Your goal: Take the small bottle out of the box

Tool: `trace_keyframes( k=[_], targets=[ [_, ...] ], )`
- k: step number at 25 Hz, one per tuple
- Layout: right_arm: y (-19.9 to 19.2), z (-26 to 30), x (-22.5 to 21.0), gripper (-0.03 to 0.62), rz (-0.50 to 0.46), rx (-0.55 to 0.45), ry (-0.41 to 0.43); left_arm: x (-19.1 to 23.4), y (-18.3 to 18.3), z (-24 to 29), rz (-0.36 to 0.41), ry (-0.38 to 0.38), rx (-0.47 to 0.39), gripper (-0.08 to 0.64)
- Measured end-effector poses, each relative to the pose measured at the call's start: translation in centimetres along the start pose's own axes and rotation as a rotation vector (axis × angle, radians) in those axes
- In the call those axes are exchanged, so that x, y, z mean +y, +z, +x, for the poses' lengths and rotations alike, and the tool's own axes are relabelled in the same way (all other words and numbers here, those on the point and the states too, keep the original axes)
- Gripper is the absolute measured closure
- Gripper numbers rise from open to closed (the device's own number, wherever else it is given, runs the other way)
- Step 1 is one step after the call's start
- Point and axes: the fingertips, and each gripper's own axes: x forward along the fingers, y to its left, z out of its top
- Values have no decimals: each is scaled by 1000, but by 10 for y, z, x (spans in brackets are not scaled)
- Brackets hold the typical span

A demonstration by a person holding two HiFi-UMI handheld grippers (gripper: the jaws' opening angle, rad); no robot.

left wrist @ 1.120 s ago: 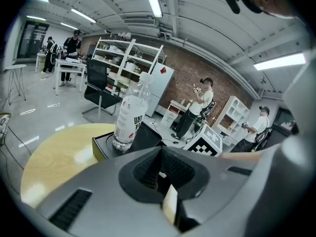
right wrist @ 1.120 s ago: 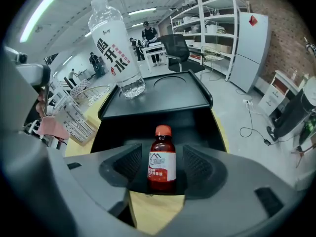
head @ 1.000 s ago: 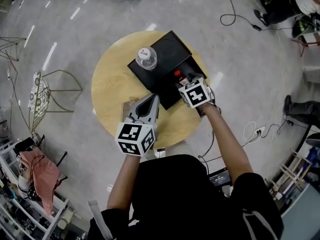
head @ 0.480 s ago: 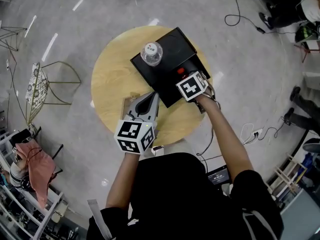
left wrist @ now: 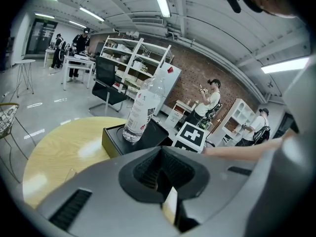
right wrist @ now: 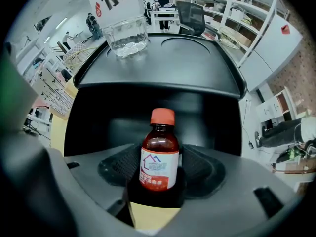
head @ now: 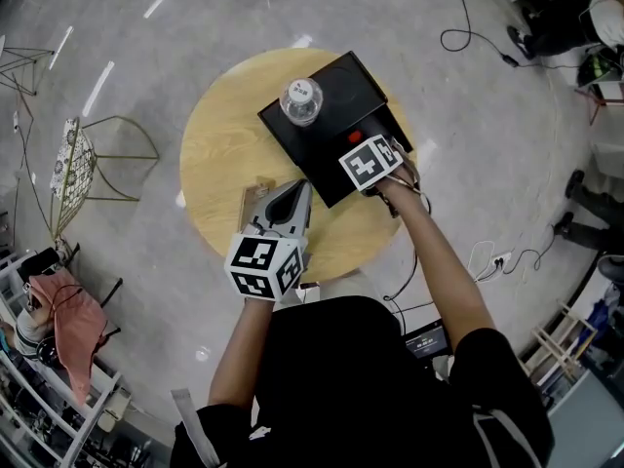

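The right gripper (right wrist: 157,185) has its jaws closed around the small brown bottle (right wrist: 159,154), held upright, I think so that it lifts straight out of the black box (head: 322,159), which it has not left. The left gripper (left wrist: 160,174) is closed with nothing in it, aside over the round table (head: 219,154).

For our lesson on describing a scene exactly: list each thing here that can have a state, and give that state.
small bottle: upright, capped, gripped, within the box's opening.
water bottle: upright, capped, standing on the box.
box: open at the end nearer the person.
right gripper: shut on the small bottle.
left gripper: shut, empty, over the table.
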Motion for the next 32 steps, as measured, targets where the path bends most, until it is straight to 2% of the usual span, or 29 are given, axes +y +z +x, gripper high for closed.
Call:
trace_keyframes(
  k=[20, 23, 32],
  targets=[
    [0, -1, 1, 374, -36, -12, 21, 3, 3, -17, 0, 22, -26, 549],
    [2, -9, 2, 374, -7, -51, 69, 1, 2, -22, 13, 20, -23, 549],
    [-4, -38, 4, 376, 101, -98, 99, -11, 1, -34, 42, -2, -32, 549]
  ],
)
